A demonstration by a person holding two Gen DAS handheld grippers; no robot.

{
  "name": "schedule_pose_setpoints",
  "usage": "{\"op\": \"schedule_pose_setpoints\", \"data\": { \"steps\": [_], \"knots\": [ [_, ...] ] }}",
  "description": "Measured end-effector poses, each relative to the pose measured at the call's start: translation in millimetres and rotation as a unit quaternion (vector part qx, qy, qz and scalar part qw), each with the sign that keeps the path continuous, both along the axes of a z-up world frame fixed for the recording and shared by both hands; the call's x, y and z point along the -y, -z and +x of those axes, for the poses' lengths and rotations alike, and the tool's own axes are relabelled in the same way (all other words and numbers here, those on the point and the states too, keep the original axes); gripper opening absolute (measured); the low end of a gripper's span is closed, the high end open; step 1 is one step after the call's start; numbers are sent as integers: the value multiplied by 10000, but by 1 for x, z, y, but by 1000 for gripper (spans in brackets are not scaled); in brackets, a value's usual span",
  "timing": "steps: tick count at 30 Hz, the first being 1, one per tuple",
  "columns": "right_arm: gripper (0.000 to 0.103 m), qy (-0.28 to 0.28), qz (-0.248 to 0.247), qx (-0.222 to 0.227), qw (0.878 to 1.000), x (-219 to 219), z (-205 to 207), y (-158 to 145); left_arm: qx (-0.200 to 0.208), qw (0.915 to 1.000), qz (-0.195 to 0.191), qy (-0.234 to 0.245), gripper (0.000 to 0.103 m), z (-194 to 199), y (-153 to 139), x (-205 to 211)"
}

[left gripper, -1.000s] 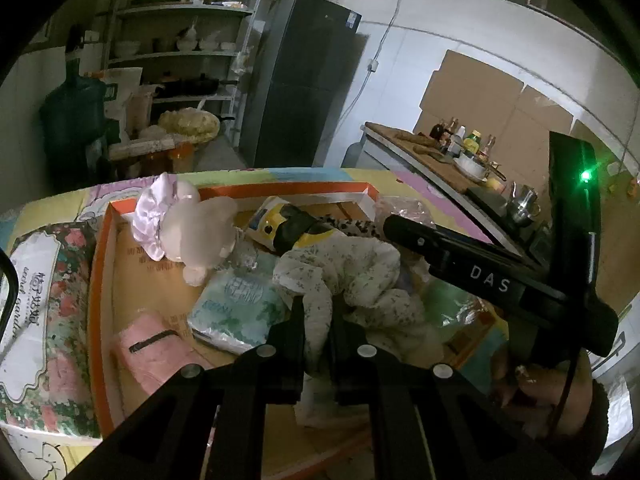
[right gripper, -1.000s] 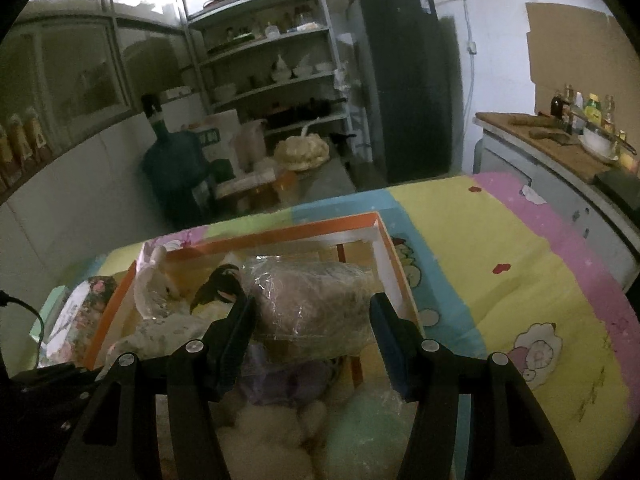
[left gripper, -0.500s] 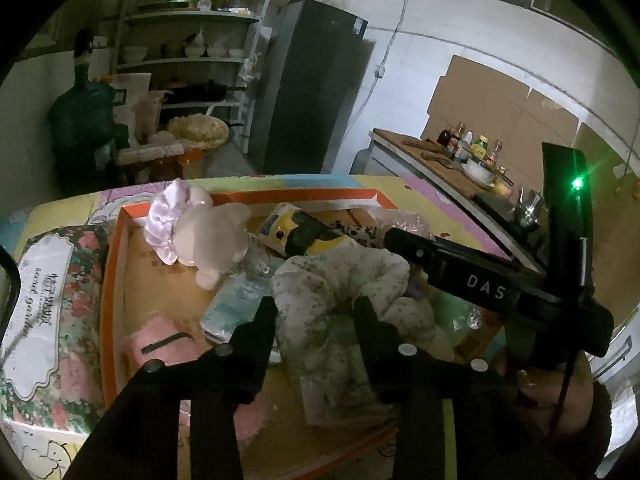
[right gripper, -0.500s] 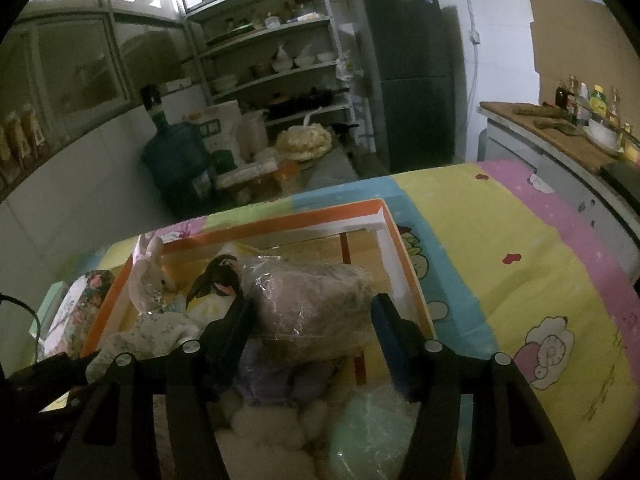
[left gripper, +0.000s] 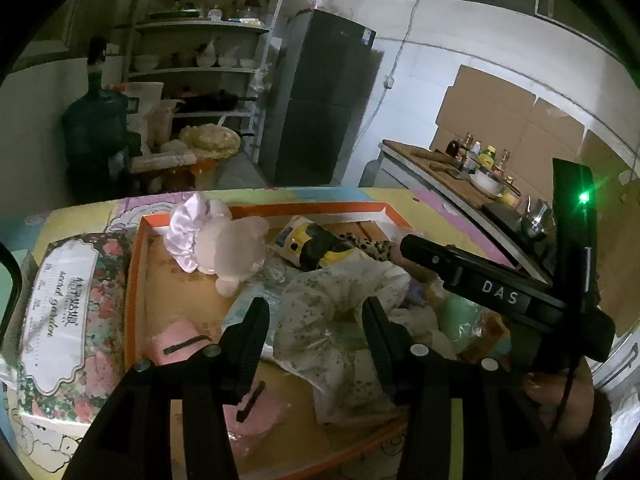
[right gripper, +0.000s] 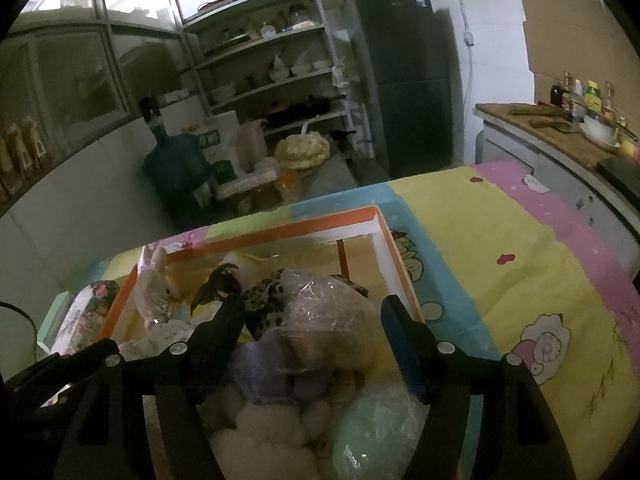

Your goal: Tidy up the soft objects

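Looking along the left tongs (left gripper: pixel 316 316), much of the near part of the orange-rimmed box (left gripper: pixel 132 280) is hidden behind the black fingers and their mounts. The jaws are opening and stand clear on either side of a floral white cloth bundle (left gripper: pixel 320 312), which lies loose between them inside the box; the pads do not press it. Its lower folds are lost behind the right-hand finger. Further in sit a pale plush toy with a lilac satin bonnet (left gripper: pixel 224 240), a yellow-and-black plush (left gripper: pixel 316 244) partly covered by the bundle, and a leopard-print scrap whose shape is hard to make out. A pink pouch (left gripper: pixel 176 344) is half hidden by the left finger. A flowered tissue pack (left gripper: pixel 68 320) lies outside the box, against its rim. The right tongs cross the right side of this view, held by a hand (left gripper: pixel 560 392) cut off at the edge.

From the right wrist, the right tongs (right gripper: pixel 312 316) are also opening, set wide around a beige plush in crinkled clear wrap (right gripper: pixel 332 320), with no pad seen touching it. Beneath it a lilac soft thing (right gripper: pixel 268 364), white fluffy balls (right gripper: pixel 260 424) and a mint-green wrapped item (right gripper: pixel 376 432) are dim and run off the bottom. The box rests on a cartoon-print sheet (right gripper: pixel 500 264)
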State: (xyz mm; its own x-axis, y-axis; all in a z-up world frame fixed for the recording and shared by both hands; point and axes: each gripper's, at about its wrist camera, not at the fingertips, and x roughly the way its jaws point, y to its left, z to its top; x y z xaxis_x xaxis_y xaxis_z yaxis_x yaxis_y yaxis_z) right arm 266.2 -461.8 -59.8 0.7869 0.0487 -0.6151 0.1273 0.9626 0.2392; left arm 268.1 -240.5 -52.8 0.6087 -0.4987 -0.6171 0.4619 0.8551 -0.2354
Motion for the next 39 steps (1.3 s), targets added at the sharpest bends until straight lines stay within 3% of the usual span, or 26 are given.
{"op": "schedule_pose_setpoints", "data": {
  "steps": [18, 39],
  "knots": [
    [72, -29, -52, 248, 9997, -20, -24, -21, 240, 9994, 30, -246, 48, -22, -17, -23],
    [72, -154, -546, 948, 9939, -95, -90, -72, 924, 9927, 59, -778, 48, -79, -57, -70]
  ]
}}
